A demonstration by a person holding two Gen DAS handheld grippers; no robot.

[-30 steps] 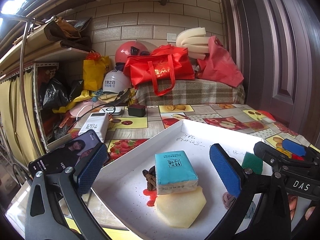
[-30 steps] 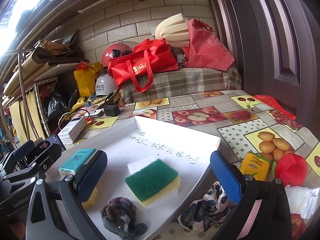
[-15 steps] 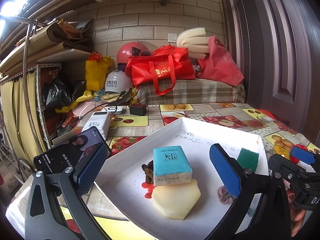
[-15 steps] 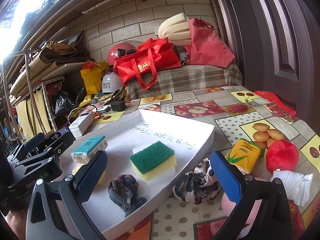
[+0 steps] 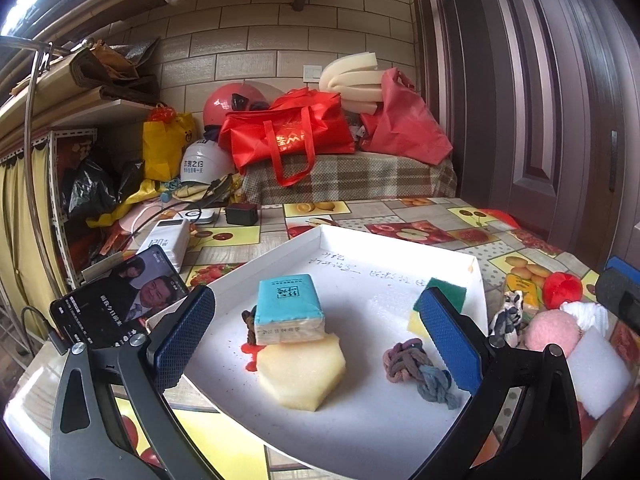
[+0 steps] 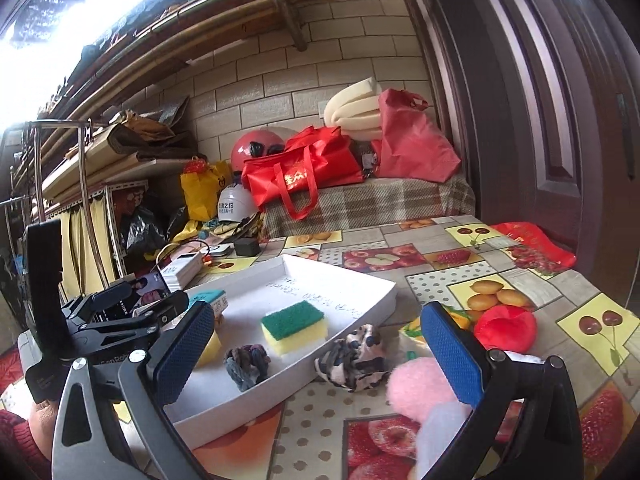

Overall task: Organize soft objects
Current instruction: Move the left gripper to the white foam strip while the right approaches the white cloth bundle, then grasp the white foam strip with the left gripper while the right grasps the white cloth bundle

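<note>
Both grippers have drawn back toward the near edge of the table since the earlier frames, so more of the white tray (image 5: 400, 240) and the loose items to its right now show. Left gripper (image 5: 316, 338) hovers over the tray's near half, its blue pads (image 5: 182, 334) wide apart and holding nothing. Between them in the left wrist view lies a teal tissue pack (image 5: 288, 308) resting on top of a pale yellow sponge block (image 5: 300, 372), with a dark knotted cord (image 5: 250, 320) just behind the pack's left side and a red smear on the tray floor beside it. A grey-purple braided rope (image 5: 416, 364) lies further right in the tray, and the green-topped yellow sponge (image 6: 294, 328) sits near the tray's right wall.

Right gripper (image 6: 318, 350) hangs above the table just outside the tray's right wall (image 6: 360, 312), its jaws also spread and empty. Below and between its pads lie a black-and-white patterned cloth (image 6: 356, 356) touching the tray wall, a pink fluffy ball (image 6: 416, 384) and a white foam piece (image 6: 444, 428) at the near edge. A red plush (image 6: 506, 328) and a yellow packet (image 5: 520, 290) lie further out on the fruit-print tablecloth (image 6: 440, 264). A phone (image 5: 120, 300) with a lit screen stands to the left of the tray
</note>
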